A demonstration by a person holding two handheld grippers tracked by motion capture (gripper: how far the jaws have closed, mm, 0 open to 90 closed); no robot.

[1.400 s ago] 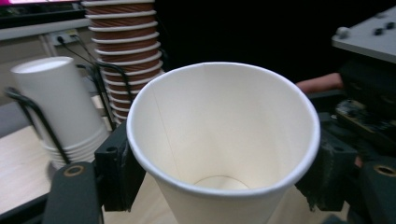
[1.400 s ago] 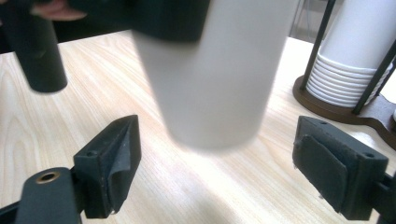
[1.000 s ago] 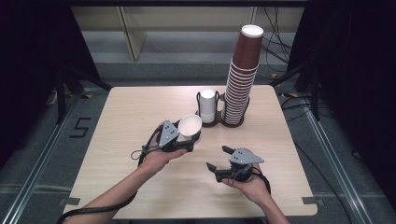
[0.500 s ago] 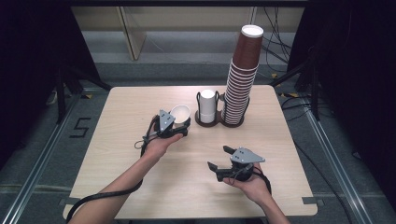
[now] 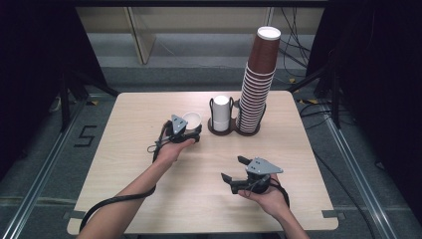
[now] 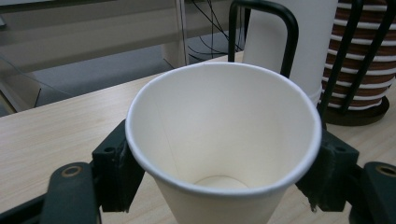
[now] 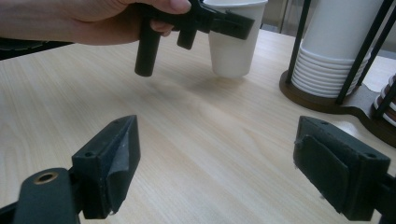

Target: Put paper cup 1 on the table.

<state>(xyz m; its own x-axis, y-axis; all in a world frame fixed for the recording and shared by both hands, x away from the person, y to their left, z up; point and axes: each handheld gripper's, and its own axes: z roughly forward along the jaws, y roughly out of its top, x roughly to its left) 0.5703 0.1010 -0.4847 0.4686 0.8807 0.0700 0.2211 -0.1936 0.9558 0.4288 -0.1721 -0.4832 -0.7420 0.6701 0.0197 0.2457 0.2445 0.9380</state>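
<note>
Holding a white paper cup (image 6: 223, 154) upright between my left gripper (image 5: 191, 130) jaws, I have the pads pressed against its wall on either side just under the rolled rim. The cup is plain white inside and out, wider at the mouth than at the base, with a thin seam running down the inner wall and a round flat bottom showing deep inside. It looks clean and undented, its rim a smooth even ring. In the right gripper view the cup (image 7: 236, 42) hangs a little above the light wooden table (image 5: 139, 114), its base casting a soft shadow on the boards. It sits just beside the dark cup holder (image 5: 234, 130), whose wire posts fence in a short stack of white cups (image 5: 221, 112) and a tall stack of brown cups (image 5: 258, 79) topped with a white rim. My right gripper (image 5: 234, 169) rests in my hand nearer the front edge, well apart from the cup, jaws spread wide with nothing between them.
</note>
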